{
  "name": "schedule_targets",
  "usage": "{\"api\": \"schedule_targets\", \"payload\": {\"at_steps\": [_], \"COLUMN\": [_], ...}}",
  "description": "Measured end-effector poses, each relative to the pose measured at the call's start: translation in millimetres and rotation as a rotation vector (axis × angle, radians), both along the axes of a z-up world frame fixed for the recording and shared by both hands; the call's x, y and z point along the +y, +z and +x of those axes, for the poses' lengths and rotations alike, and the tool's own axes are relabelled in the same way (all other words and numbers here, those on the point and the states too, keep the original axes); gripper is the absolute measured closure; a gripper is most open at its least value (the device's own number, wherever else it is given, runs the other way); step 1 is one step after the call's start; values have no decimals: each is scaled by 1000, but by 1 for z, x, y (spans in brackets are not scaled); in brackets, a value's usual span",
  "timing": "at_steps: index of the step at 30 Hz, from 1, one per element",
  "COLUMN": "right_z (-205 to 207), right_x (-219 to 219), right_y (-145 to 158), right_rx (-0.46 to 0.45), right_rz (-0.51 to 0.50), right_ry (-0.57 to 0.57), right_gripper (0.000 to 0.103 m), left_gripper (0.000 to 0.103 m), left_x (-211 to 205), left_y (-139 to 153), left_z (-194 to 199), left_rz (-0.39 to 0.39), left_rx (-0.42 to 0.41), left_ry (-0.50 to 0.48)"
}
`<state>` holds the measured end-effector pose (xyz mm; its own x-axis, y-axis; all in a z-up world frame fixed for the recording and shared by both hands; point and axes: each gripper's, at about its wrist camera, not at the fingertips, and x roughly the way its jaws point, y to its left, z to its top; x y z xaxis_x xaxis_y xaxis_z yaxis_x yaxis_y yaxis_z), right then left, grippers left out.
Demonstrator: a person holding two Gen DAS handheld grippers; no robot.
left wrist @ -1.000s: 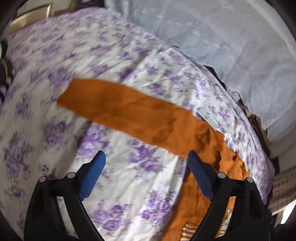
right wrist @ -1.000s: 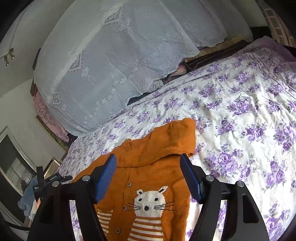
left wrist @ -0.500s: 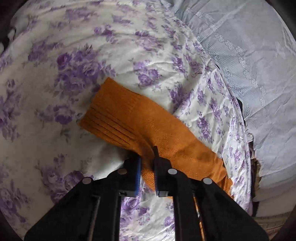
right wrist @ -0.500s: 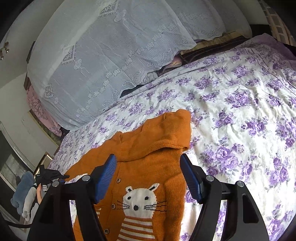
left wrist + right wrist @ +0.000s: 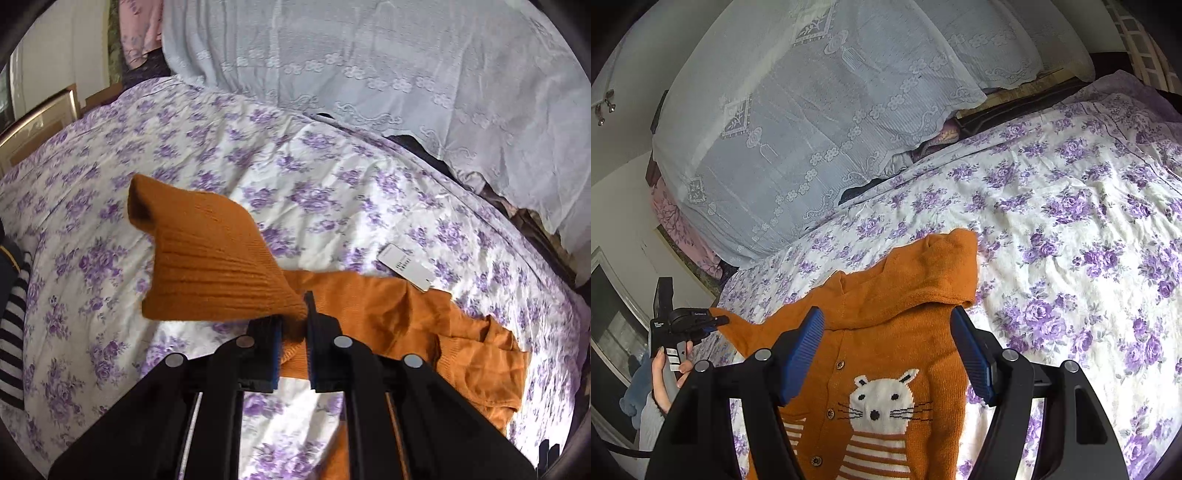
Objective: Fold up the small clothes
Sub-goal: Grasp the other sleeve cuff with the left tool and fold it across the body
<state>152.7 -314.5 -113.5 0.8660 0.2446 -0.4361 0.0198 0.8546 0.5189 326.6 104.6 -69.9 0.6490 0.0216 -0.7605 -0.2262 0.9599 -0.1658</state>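
left gripper [image 5: 293, 325] clamped on ribbed sleeve [image 5: 207, 258] of orange knitted cat cardigan [image 5: 886, 369], lifted | right gripper [image 5: 886, 354] apart above chest | body probably unfolded, mid-bedsheet [image 5: 1071, 229]

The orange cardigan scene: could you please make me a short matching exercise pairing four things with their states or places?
Things:
1. left hand-held gripper
2. right hand-held gripper
3. paper tag
4. hood

States or places:
A. open above the cat design
B. lying flat above the cardigan's collar
C. shut on the sleeve
D. resting on the floral sheet beside the cardigan

Pairs: 1-C, 2-A, 3-D, 4-B
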Motion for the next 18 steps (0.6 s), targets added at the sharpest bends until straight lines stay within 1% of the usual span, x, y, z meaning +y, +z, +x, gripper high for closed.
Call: {"api": "schedule_targets", "payload": {"at_steps": [5,12,18], "right_z": [-2,-5,-7], "right_x": [-5,-9,-14], "right_y": [2,4,7], "right_rx": [-7,-12,-21], "right_rz": [22,46,70], "right_ry": [-9,-9,-17], "right_gripper": [32,32,32], "left_gripper": [94,94,94], "left_x": [-52,-114,-169], "left_y": [9,15,7], "left_z": [5,9,11], "left_rz": [56,95,136], "left_rx": [-13,-27,-20], "left_ry": [-94,-203,-289]}}
